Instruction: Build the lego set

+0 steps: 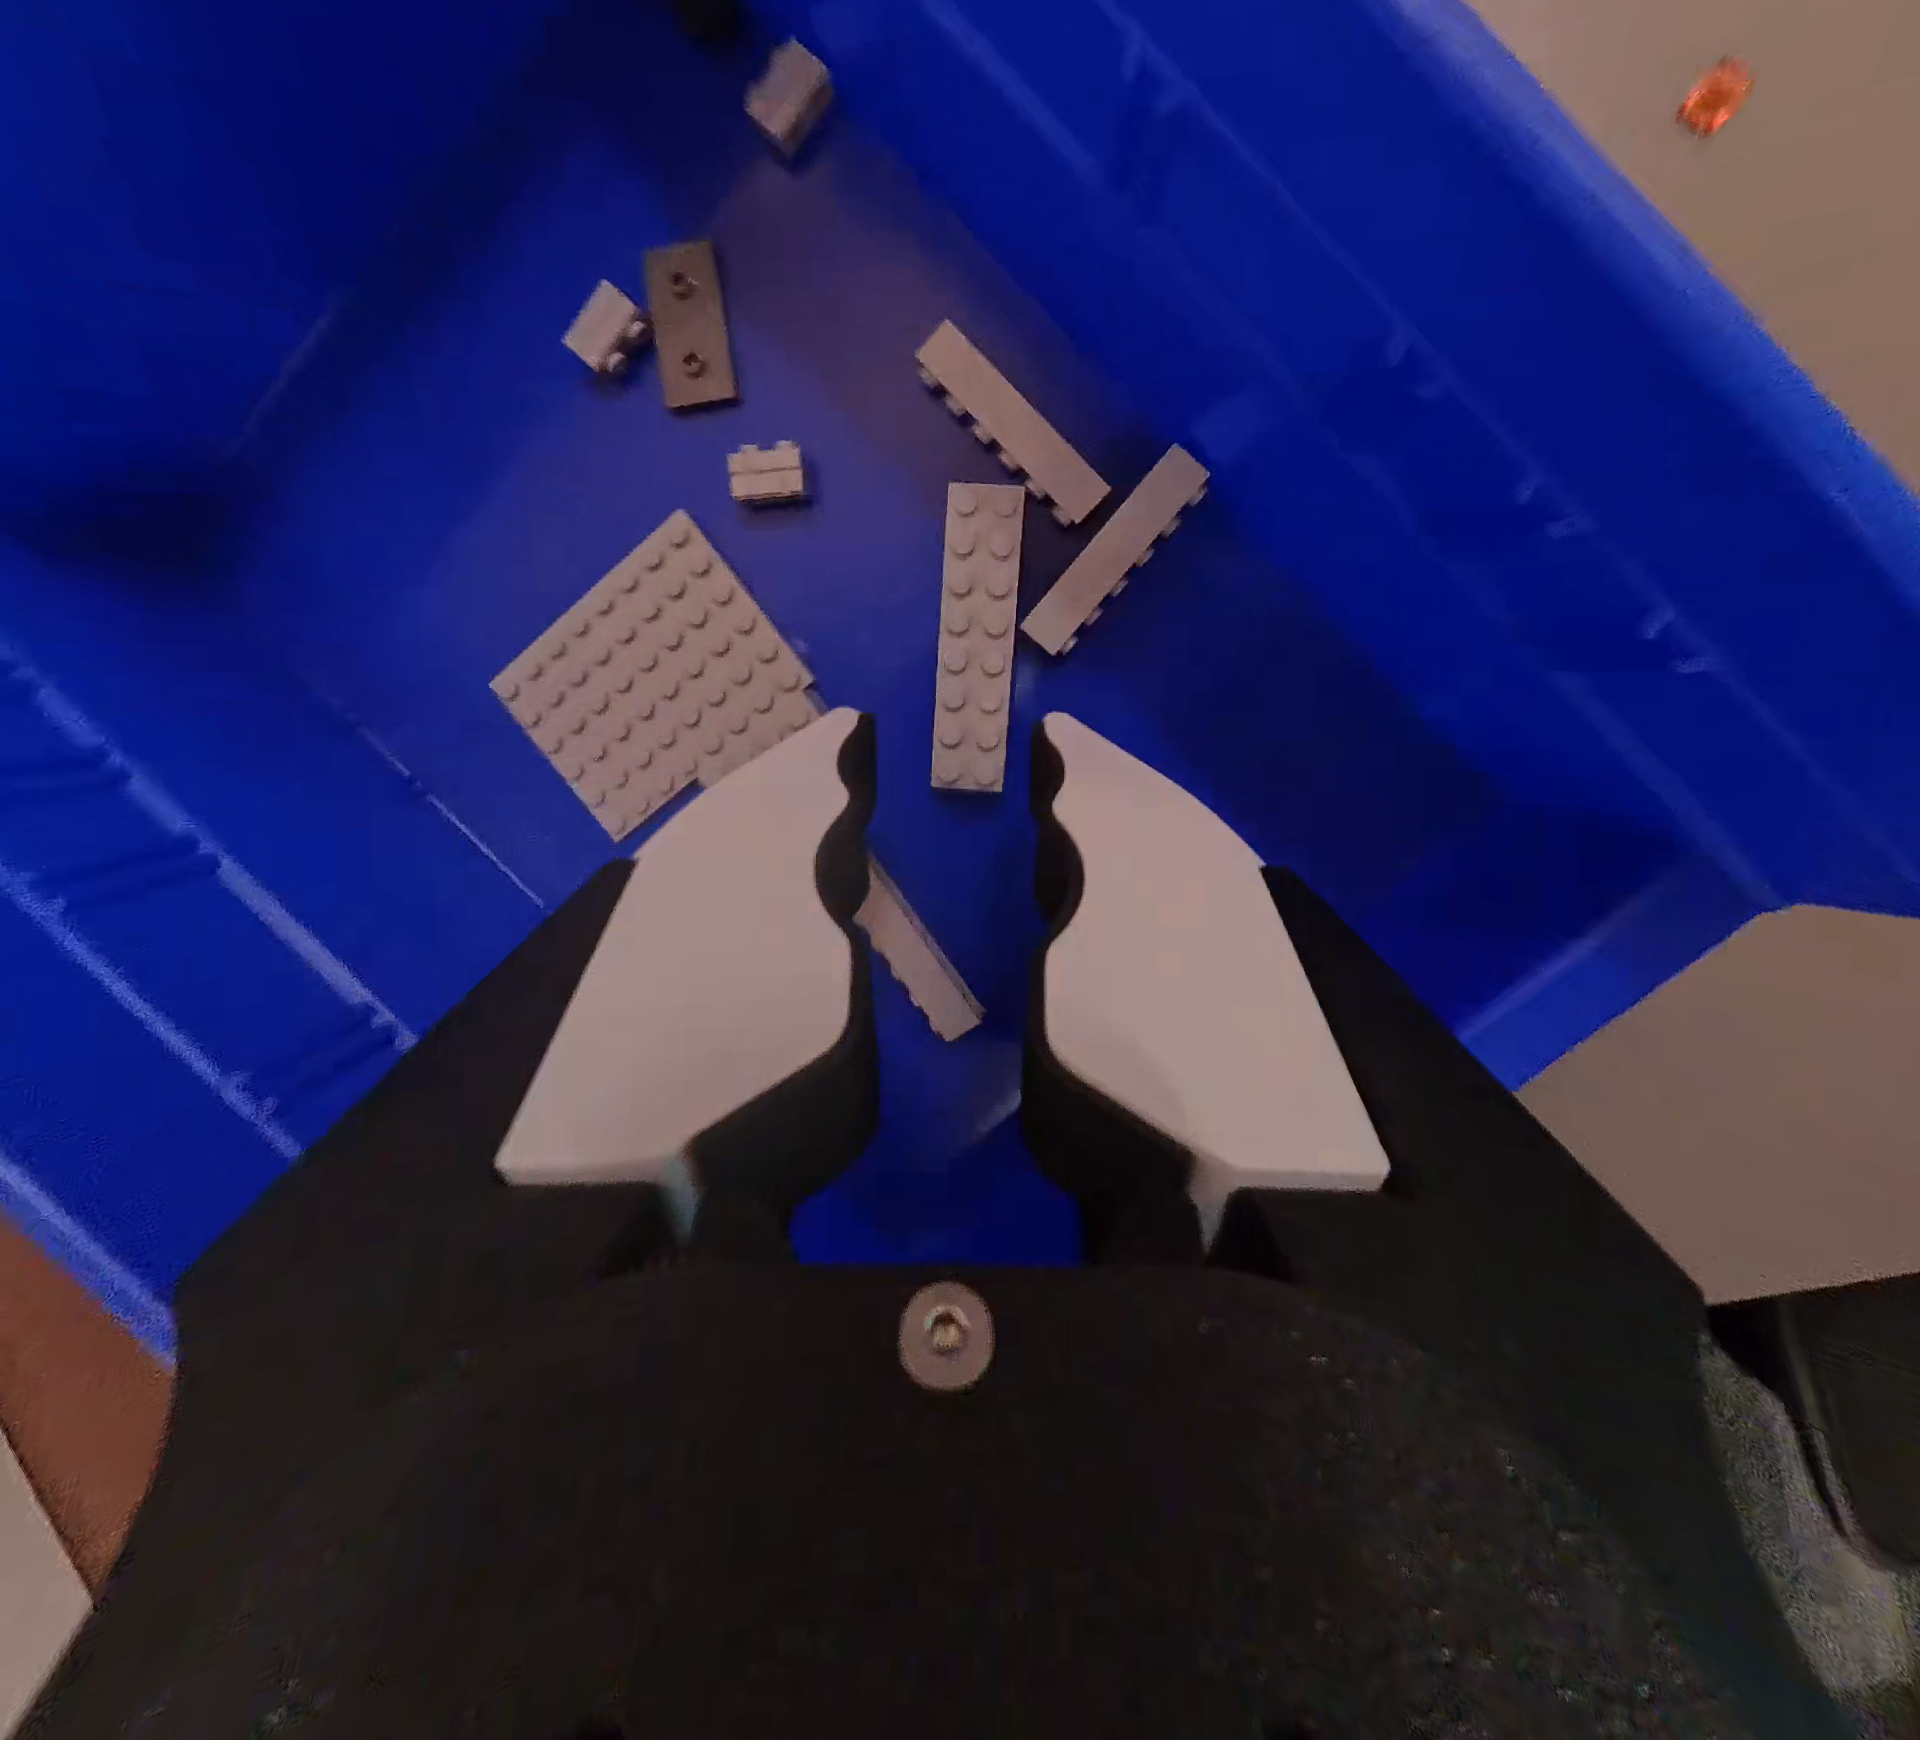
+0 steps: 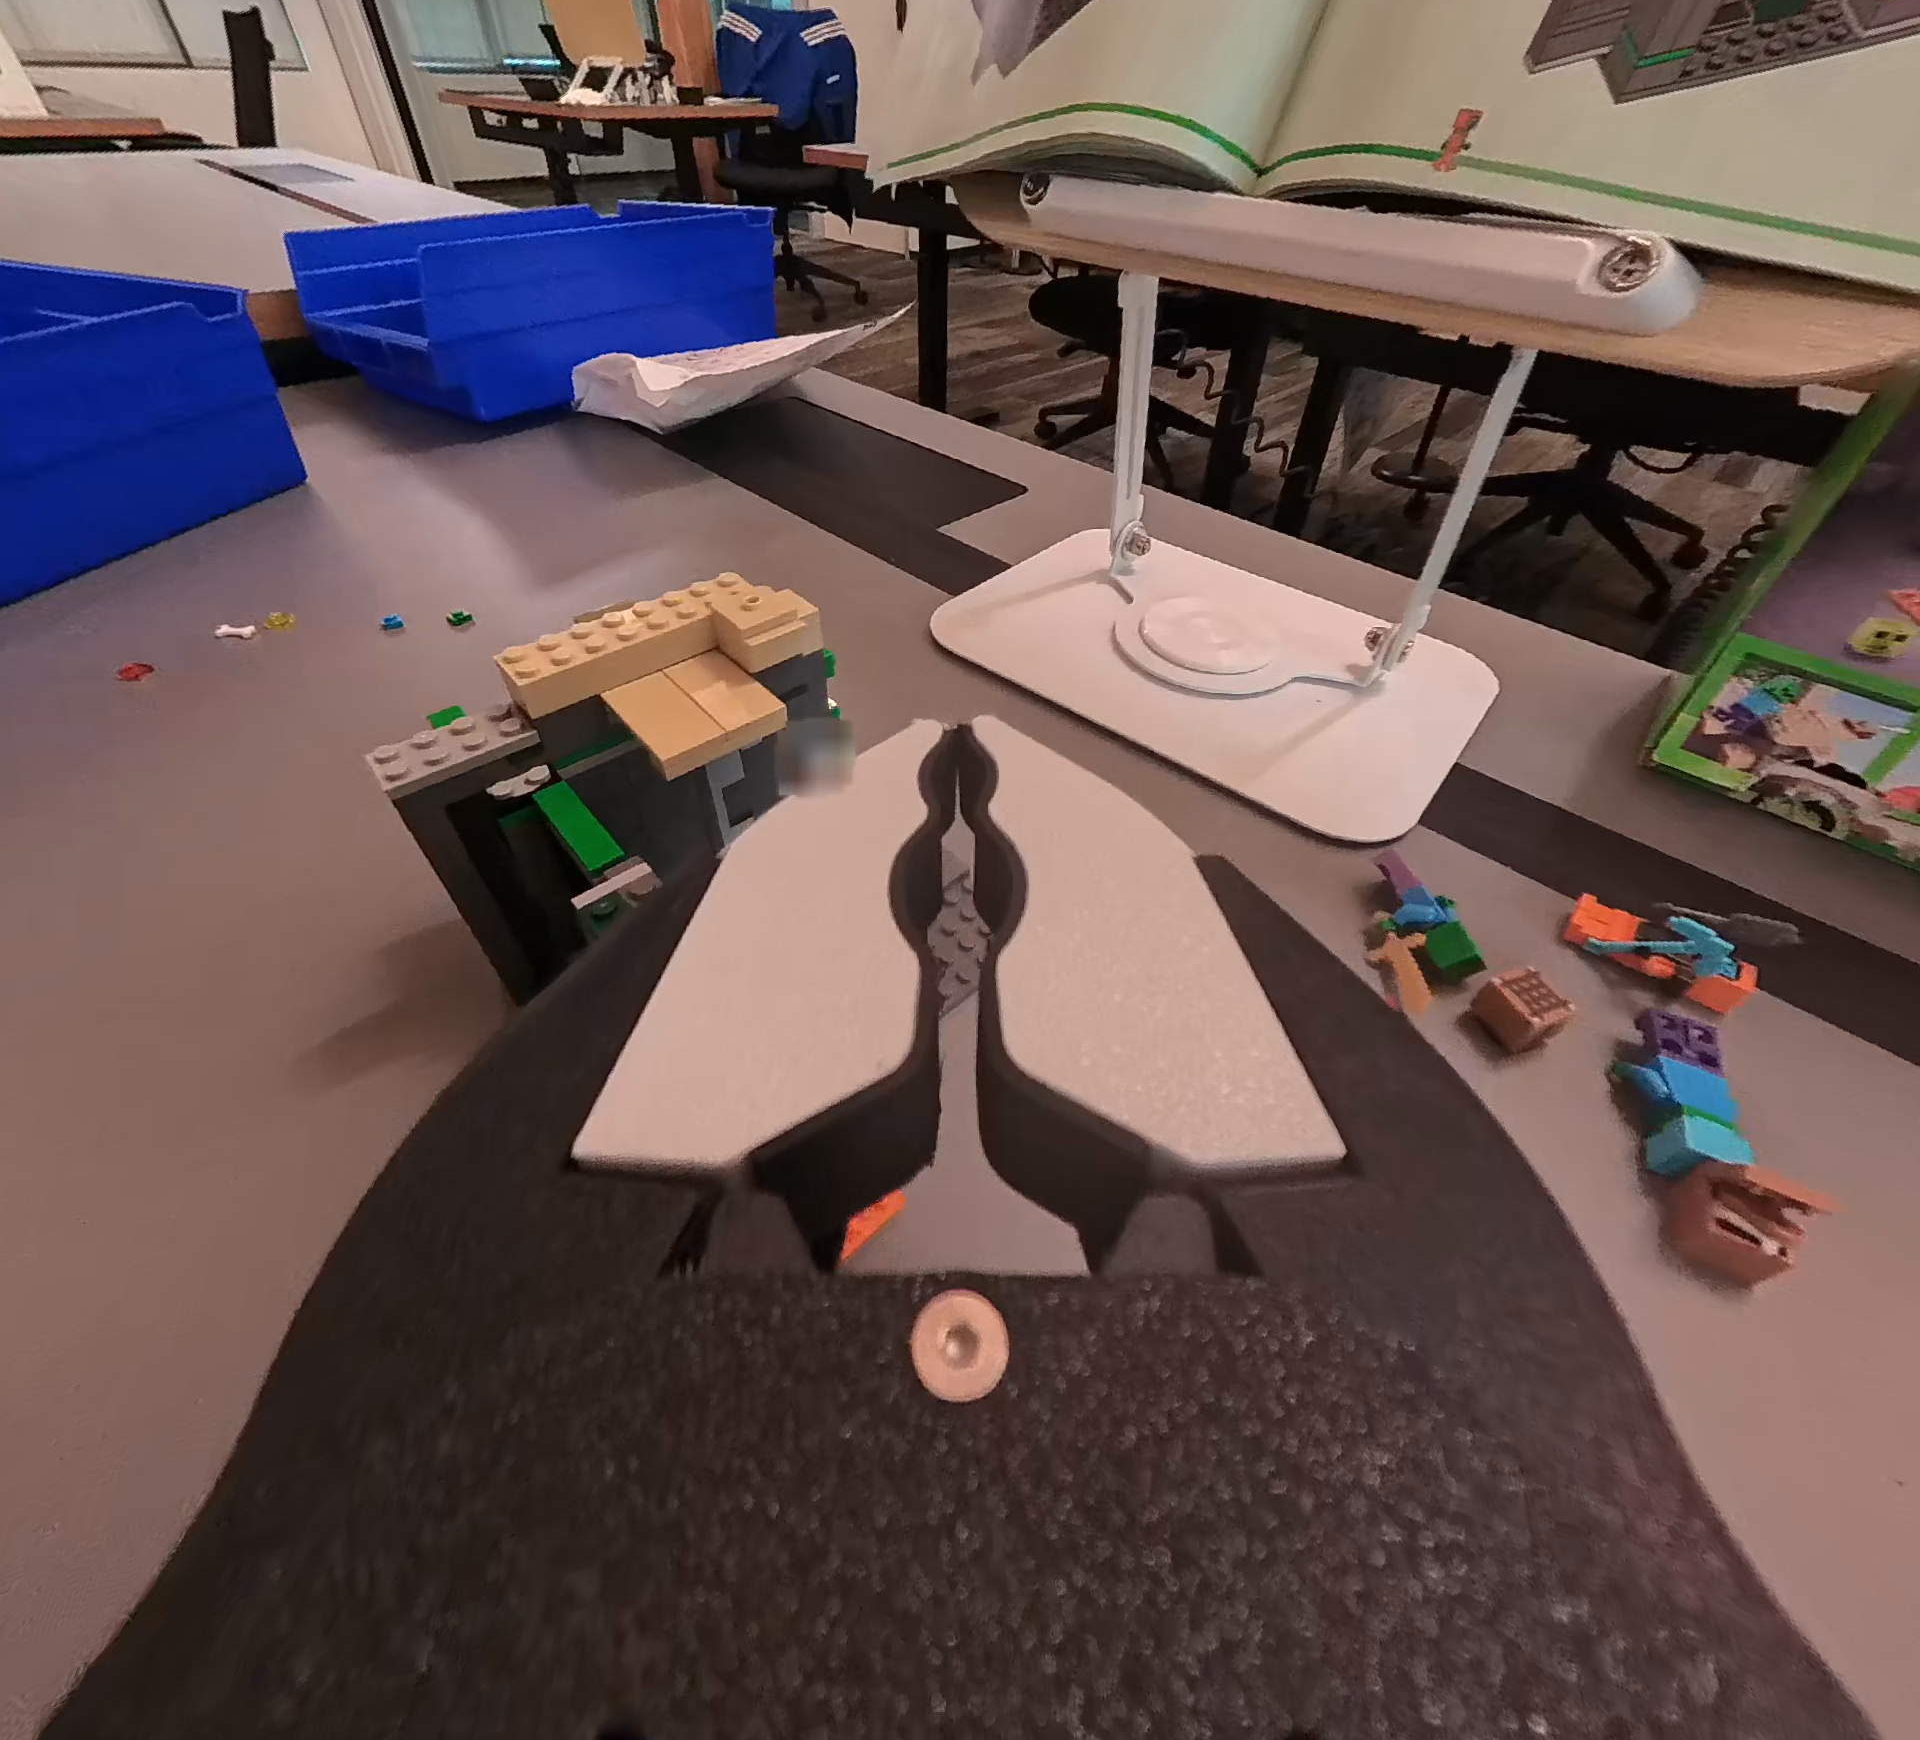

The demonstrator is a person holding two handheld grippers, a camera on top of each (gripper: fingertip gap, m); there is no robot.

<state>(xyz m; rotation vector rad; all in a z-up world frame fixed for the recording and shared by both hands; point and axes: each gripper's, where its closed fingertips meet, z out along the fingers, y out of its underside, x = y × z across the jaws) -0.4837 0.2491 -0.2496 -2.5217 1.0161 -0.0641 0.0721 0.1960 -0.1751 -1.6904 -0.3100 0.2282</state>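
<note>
1. The long grey plate (image 1: 977, 636), two studs wide, lies flat and studs-up on the floor of the blue bin (image 1: 1351, 256), at the centre of the left wrist view, just ahead of the left claw (image 1: 954, 734). I judge it light, rigid and smooth-sided: hard to lift off a flat floor, so best pinched across its narrow width at mid-length, or tipped up by one end first
2. Around it lie other grey parts: a large square plate (image 1: 649, 667) to its left, two long bricks (image 1: 1013, 423) on their sides at upper right, a dark flat tile (image 1: 688, 326) and small bricks higher up
3. The left claw points down into the bin, jaws moderately apart and empty, the gap lined up with the plate's near end; one more grey piece (image 1: 920, 958) lies between the jaws lower down
4. The right claw (image 2: 954, 734) is low over the desk (image 2: 260, 859), tips closed together; a grey studded piece shows behind the jaws, but whether it is gripped I cannot tell
5. The partly built model (image 2: 613, 755) stands left of centre, the instruction book (image 2: 1143, 28) on a white stand (image 2: 1226, 682) at upper right
</note>
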